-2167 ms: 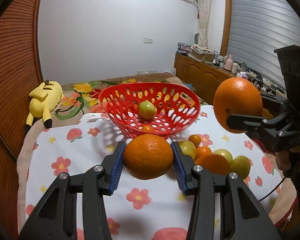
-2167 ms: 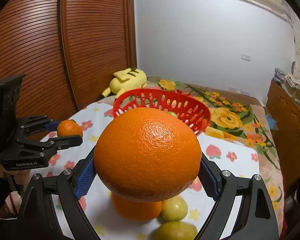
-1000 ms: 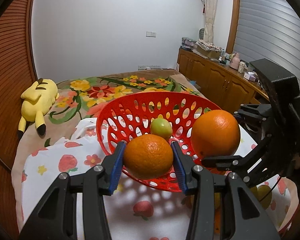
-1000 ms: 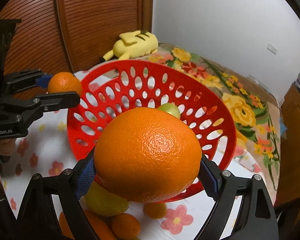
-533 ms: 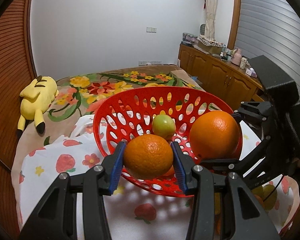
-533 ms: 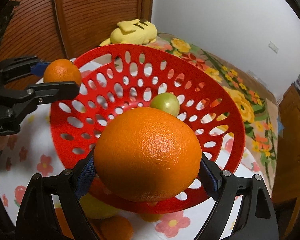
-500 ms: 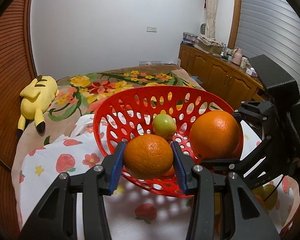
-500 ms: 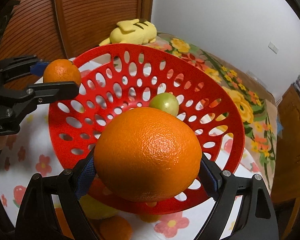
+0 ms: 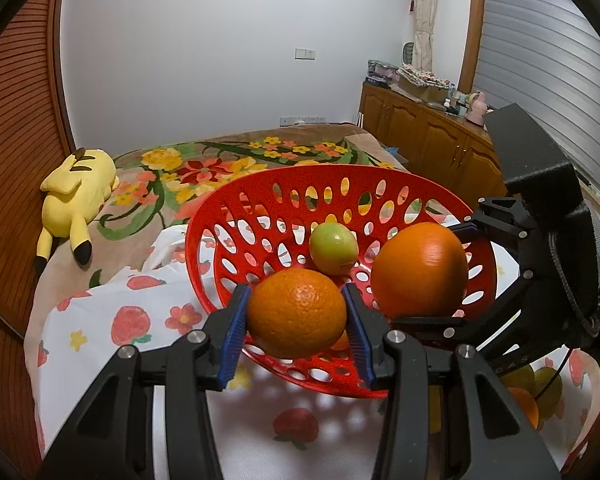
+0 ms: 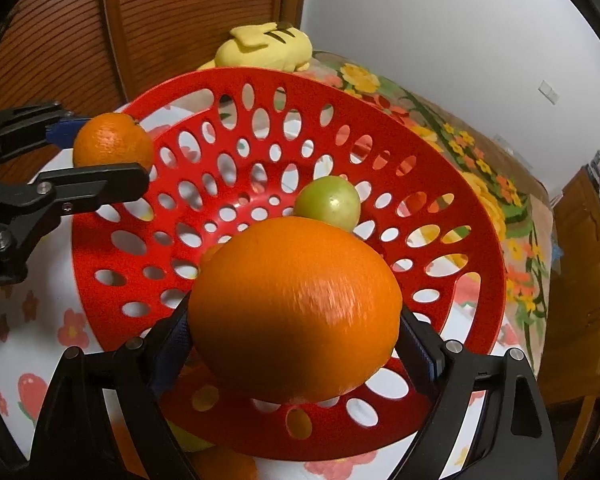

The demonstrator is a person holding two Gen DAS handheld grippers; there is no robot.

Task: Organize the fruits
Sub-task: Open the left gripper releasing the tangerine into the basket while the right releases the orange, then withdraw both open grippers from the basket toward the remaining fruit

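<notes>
Basket (image 10: 452, 184) nearer, large orange (image 10: 296, 312) lower than before

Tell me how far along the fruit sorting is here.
Done: a green fruit lies in the red basket. In hand: left tool grips a small orange, right tool a large orange, both over the basket. Left: release both, then the loose fruits on the cloth.

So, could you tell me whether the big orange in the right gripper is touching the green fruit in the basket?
Cannot tell. In the left wrist view the big orange sits beside the green fruit with red basket between them, but the right wrist view overlaps them.
</notes>
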